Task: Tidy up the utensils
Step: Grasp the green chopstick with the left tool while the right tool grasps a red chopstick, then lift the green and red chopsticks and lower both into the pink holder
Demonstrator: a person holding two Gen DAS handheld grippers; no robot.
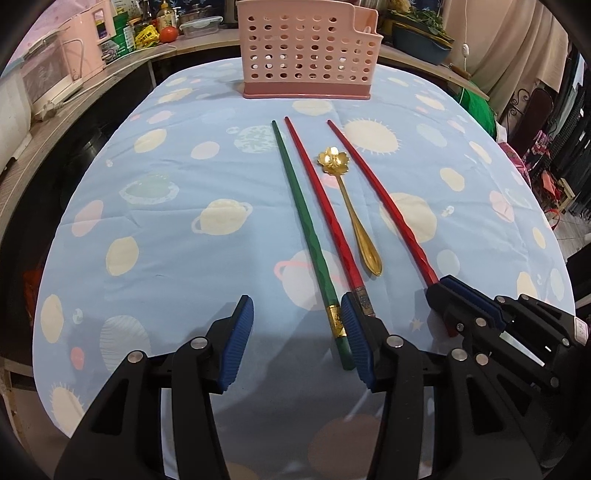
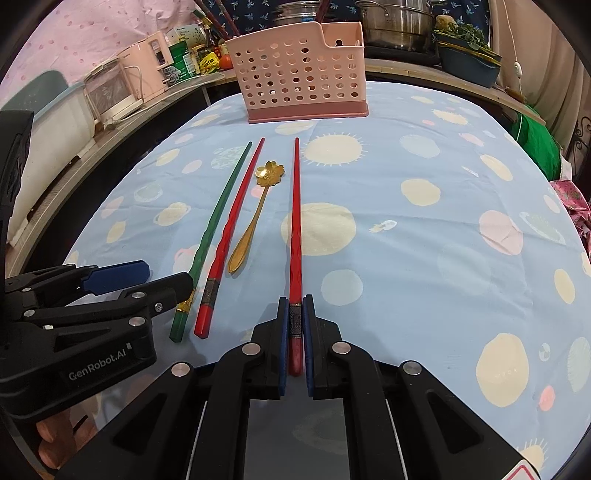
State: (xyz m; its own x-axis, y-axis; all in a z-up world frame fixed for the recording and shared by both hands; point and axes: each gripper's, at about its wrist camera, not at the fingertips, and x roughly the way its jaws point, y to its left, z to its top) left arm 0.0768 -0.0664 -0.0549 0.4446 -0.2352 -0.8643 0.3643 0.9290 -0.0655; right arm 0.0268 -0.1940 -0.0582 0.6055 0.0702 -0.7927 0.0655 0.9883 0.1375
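Note:
A green chopstick [image 1: 306,229] [image 2: 218,210], a red chopstick [image 1: 325,210] [image 2: 236,214], a gold flower-bowl spoon [image 1: 351,206] [image 2: 255,210] and a second red chopstick [image 1: 384,199] [image 2: 295,221] lie side by side on the table. A pink perforated utensil holder [image 1: 306,51] [image 2: 299,74] stands at the far edge. My left gripper [image 1: 297,317] [image 2: 147,277] is open, its right finger beside the green chopstick's thick end. My right gripper [image 2: 295,299] [image 1: 447,291] is shut on the thick end of the second red chopstick, which rests on the cloth.
The table wears a light blue planet-print cloth [image 1: 166,177] [image 2: 424,240]. A shelf at the left holds pink appliances [image 1: 59,66] [image 2: 122,81], jars and a tomato. Steel pots [image 2: 399,22] and a bowl of greens [image 2: 469,55] stand behind the holder.

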